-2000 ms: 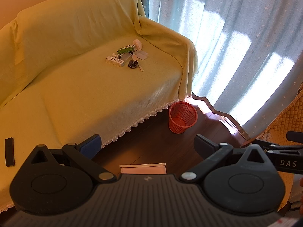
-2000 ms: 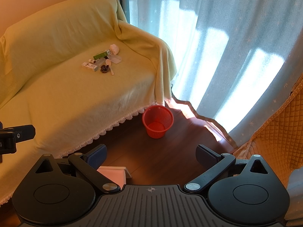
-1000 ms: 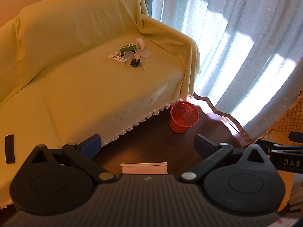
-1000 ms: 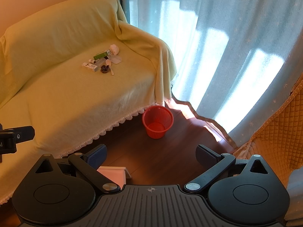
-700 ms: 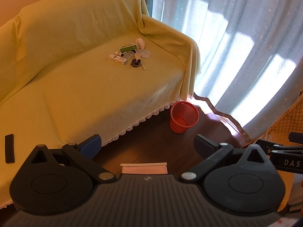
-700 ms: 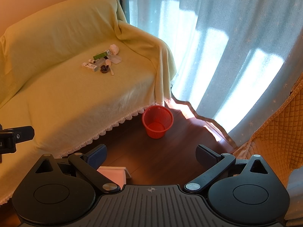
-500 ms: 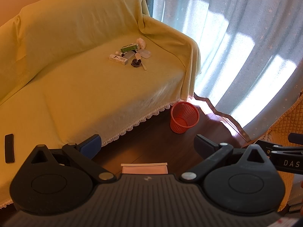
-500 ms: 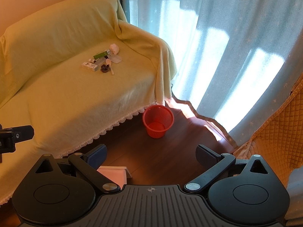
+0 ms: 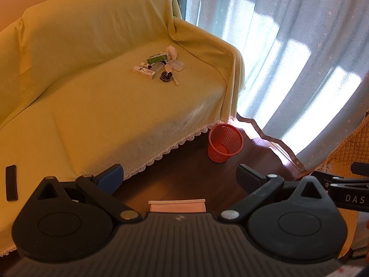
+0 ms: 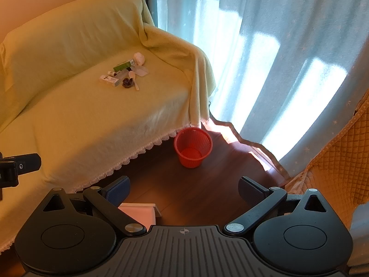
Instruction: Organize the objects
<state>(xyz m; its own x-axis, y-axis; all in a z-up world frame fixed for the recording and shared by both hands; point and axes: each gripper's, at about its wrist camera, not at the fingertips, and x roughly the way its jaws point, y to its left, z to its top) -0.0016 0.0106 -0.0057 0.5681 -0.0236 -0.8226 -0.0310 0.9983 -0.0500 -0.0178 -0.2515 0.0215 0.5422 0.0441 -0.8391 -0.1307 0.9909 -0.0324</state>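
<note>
A small heap of clutter (image 9: 161,65) lies on the far right seat of a sofa (image 9: 92,106) draped in yellow-green cloth: a white box (image 9: 143,72), a green box (image 9: 156,58), a white spoon (image 9: 171,75), a dark crumpled item (image 9: 166,76) and a clear packet (image 9: 176,64). The heap also shows in the right wrist view (image 10: 125,75). A red mesh basket (image 9: 224,143) stands on the floor by the sofa's corner (image 10: 193,147). My left gripper (image 9: 180,177) is open and empty, far from the heap. My right gripper (image 10: 184,188) is open and empty too.
A black remote (image 9: 11,185) lies on the left seat. A pink-and-white box (image 9: 177,205) sits on the dark wood floor below my grippers (image 10: 140,213). Pale blue curtains (image 9: 288,57) hang at the right. An orange quilted chair (image 10: 341,161) is at far right.
The left view has crept slightly forward and right toward the sofa. The right view is almost still. Both grippers stay open.
</note>
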